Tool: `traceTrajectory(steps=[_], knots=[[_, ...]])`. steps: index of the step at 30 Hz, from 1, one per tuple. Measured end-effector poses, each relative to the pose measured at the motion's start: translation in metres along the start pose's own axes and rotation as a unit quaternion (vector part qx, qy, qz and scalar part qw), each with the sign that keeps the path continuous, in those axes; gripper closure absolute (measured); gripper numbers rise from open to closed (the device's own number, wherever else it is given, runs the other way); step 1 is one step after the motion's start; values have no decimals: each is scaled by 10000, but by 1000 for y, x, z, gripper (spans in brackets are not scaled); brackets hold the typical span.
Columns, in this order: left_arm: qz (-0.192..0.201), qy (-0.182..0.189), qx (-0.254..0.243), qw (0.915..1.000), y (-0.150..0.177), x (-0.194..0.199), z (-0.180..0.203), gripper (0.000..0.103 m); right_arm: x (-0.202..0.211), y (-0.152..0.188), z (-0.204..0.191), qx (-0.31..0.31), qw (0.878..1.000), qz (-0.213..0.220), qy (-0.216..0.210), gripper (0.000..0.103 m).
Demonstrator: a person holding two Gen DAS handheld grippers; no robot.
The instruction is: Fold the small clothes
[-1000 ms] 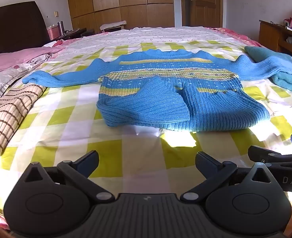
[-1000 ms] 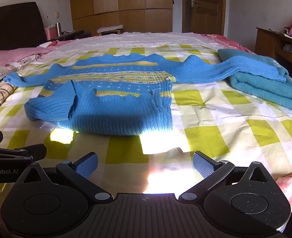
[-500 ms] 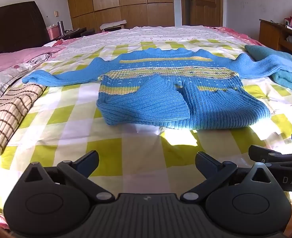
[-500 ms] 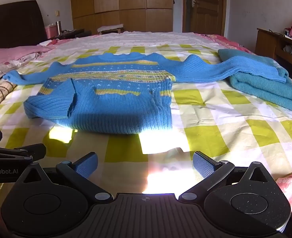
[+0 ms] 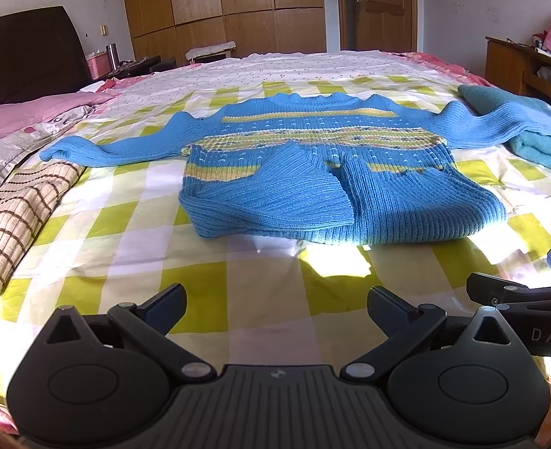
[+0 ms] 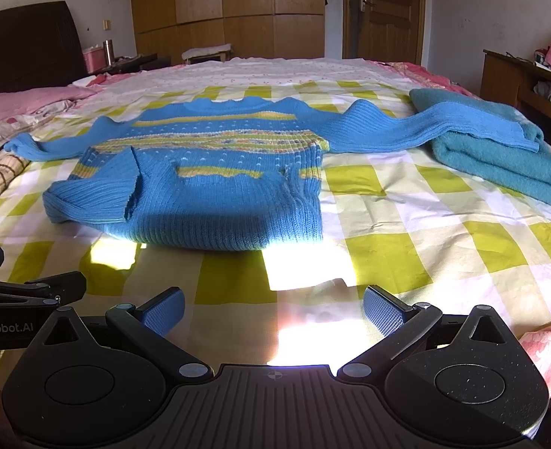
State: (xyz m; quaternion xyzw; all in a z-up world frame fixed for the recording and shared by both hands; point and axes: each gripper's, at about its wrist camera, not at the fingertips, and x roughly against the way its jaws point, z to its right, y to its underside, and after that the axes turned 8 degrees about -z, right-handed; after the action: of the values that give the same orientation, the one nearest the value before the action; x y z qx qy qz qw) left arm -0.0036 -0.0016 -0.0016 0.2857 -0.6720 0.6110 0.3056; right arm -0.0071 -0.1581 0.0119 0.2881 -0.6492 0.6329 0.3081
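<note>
A small blue knit sweater (image 5: 312, 172) with yellow stripes lies on the bed, sleeves spread to both sides, its hem folded up over the body. It also shows in the right wrist view (image 6: 208, 172). Its right sleeve (image 6: 425, 131) rests on a folded teal blanket. My left gripper (image 5: 277, 305) is open and empty, above the bedsheet short of the sweater's near edge. My right gripper (image 6: 273, 308) is open and empty, also short of the sweater. The right gripper's fingers (image 5: 518, 292) show at the right edge of the left wrist view.
A yellow-and-white checked sheet (image 5: 208, 284) covers the bed. A folded teal blanket (image 6: 499, 157) lies at the right. A brown checked cloth (image 5: 13, 217) and pink bedding (image 5: 21, 119) lie at the left. A wooden desk (image 6: 518, 78) stands at the far right.
Both grippers have eased slightly back from the sweater; the sweater itself has not moved. Both stay open.
</note>
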Motion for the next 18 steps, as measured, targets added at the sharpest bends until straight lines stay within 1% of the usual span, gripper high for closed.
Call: traceTrajectory(steps=[18], knots=[[-25, 25, 41, 10000, -1, 0, -1, 0, 1, 0, 0, 21, 10000, 21, -64, 4]])
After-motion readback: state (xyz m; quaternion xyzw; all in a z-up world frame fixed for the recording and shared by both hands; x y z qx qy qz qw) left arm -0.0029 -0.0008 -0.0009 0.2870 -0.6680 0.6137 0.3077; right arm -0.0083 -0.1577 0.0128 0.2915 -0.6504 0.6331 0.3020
